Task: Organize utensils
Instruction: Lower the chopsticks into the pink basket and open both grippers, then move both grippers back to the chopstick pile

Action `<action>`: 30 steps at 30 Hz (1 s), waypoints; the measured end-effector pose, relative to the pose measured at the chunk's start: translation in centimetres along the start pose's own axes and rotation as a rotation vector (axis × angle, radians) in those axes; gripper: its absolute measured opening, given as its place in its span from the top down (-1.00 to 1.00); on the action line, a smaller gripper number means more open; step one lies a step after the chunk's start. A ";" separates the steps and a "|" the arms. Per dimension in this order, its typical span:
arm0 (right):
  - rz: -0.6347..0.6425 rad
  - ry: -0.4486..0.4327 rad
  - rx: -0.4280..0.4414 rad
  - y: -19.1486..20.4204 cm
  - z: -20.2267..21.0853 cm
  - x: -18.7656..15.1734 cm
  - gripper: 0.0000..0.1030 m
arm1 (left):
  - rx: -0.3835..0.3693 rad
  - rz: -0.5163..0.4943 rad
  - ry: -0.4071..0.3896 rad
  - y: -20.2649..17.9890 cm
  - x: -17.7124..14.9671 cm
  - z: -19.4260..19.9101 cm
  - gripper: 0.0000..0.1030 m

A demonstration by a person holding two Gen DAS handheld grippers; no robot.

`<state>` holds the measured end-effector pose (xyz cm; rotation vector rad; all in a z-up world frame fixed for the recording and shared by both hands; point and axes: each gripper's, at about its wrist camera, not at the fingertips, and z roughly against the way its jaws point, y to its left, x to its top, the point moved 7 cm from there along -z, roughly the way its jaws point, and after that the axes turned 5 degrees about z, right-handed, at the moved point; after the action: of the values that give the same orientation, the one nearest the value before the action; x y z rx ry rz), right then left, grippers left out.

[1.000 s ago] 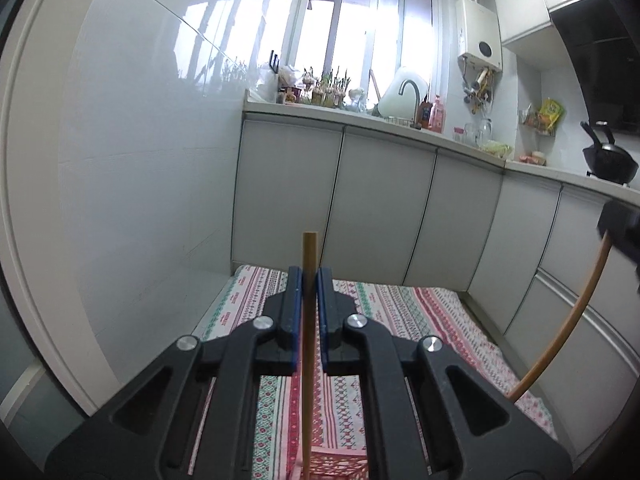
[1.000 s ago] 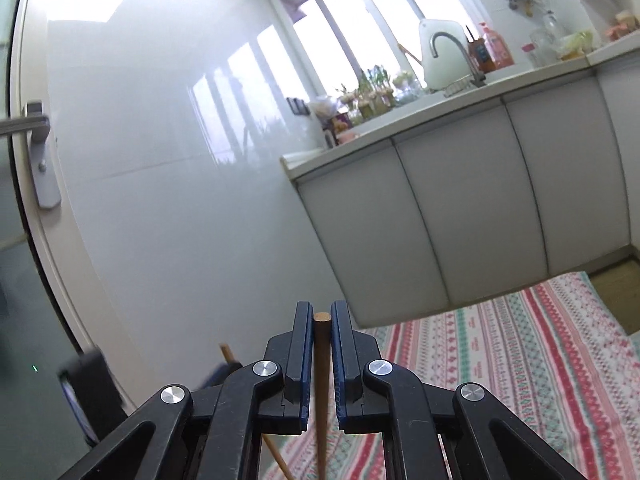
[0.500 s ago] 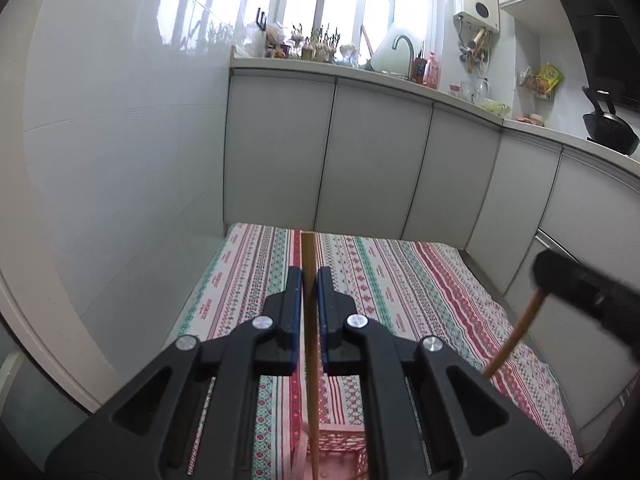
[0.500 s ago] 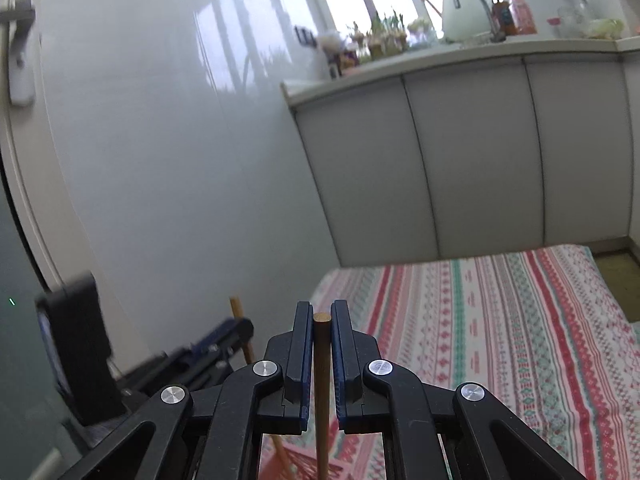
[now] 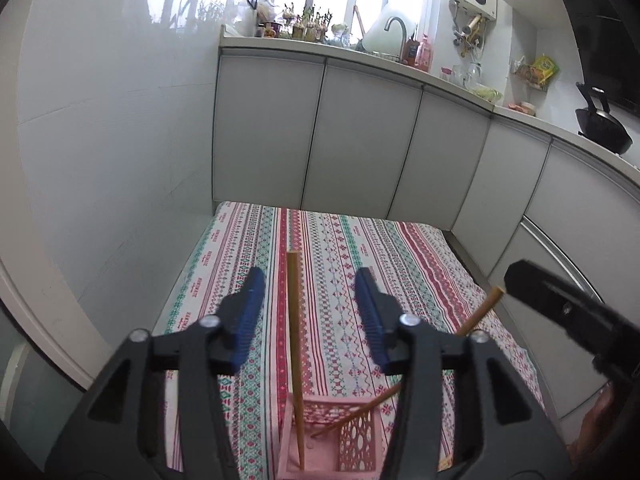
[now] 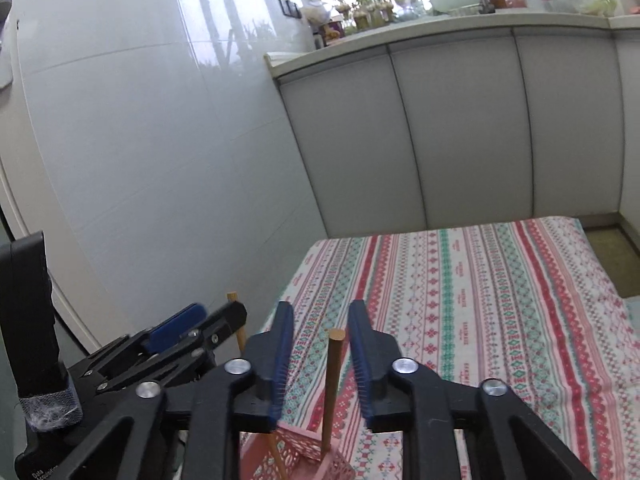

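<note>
The step in hand looks like the release: two wooden chopsticks are being let go into the pink lattice holder (image 5: 356, 436) on the striped cloth (image 5: 340, 248), and the next move probably calls for lifting both tools straight up and back without knocking either stick. The left gripper (image 5: 310, 312) tilts down over the holder with its jaws opening — the left chopstick (image 5: 295, 360) stands free between the blue pads, foot in the holder. The right gripper (image 6: 322, 352) is pitched likewise, its jaws opening around the right chopstick (image 6: 333, 388), which touches neither pad.
</note>
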<state>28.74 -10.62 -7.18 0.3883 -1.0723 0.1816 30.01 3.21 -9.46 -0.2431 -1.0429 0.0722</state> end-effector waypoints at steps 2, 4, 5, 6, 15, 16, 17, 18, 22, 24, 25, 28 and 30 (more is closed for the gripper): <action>-0.007 0.000 0.005 -0.3 1.1 0.3 0.33 | 0.004 -0.016 0.027 -0.3 -0.2 0.5 -0.11; -0.015 0.001 0.011 -0.8 2.6 0.6 0.26 | 0.001 -0.020 0.050 -0.5 -0.4 1.1 -0.22; -0.016 0.002 0.011 -0.8 3.2 0.7 0.21 | -0.003 -0.016 0.061 -0.5 -0.6 1.4 -0.27; -0.020 0.005 0.009 -1.2 4.0 0.8 0.13 | -0.007 -0.009 0.078 -0.6 -0.9 1.7 -0.36; -0.067 0.114 -0.069 -5.3 9.1 -0.4 -0.25 | -0.042 -0.012 0.246 -2.1 -3.3 4.2 -0.60; -0.071 0.134 -0.087 -6.0 9.6 -0.9 -0.27 | -0.044 -0.023 0.258 -2.3 -3.6 4.5 -0.63; -0.073 0.152 -0.103 -6.5 10.0 -1.3 -0.33 | -0.048 -0.035 0.273 -2.6 -3.9 4.7 -0.64; -0.075 0.171 -0.117 -7.0 10.2 -1.7 -0.37 | -0.051 -0.044 0.285 -2.8 -4.2 4.9 -0.66; -0.104 0.290 -0.184 -9.5 10.9 -4.5 -0.47 | -0.070 -0.092 0.359 -4.1 -6.0 5.2 -0.66; -0.123 0.345 -0.203 -10.5 11.0 -5.9 -0.51 | -0.091 -0.113 0.381 -4.9 -6.8 5.5 -0.66; -0.134 0.376 -0.213 -11.0 11.1 -6.8 -0.51 | -0.103 -0.128 0.393 -5.6 -7.4 5.5 -0.66; -0.156 0.452 -0.250 -12.5 11.3 -9.0 -0.52 | -0.126 -0.175 0.432 -7.3 -9.1 5.5 -0.66; -0.163 0.488 -0.281 -13.5 11.8 -10.2 -0.54 | -0.138 -0.208 0.458 -8.5 -10.2 5.2 -0.66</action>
<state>18.68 -27.22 -14.20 0.1613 -0.5697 -0.0226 19.92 -5.94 -13.58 -0.2592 -0.6120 -0.2354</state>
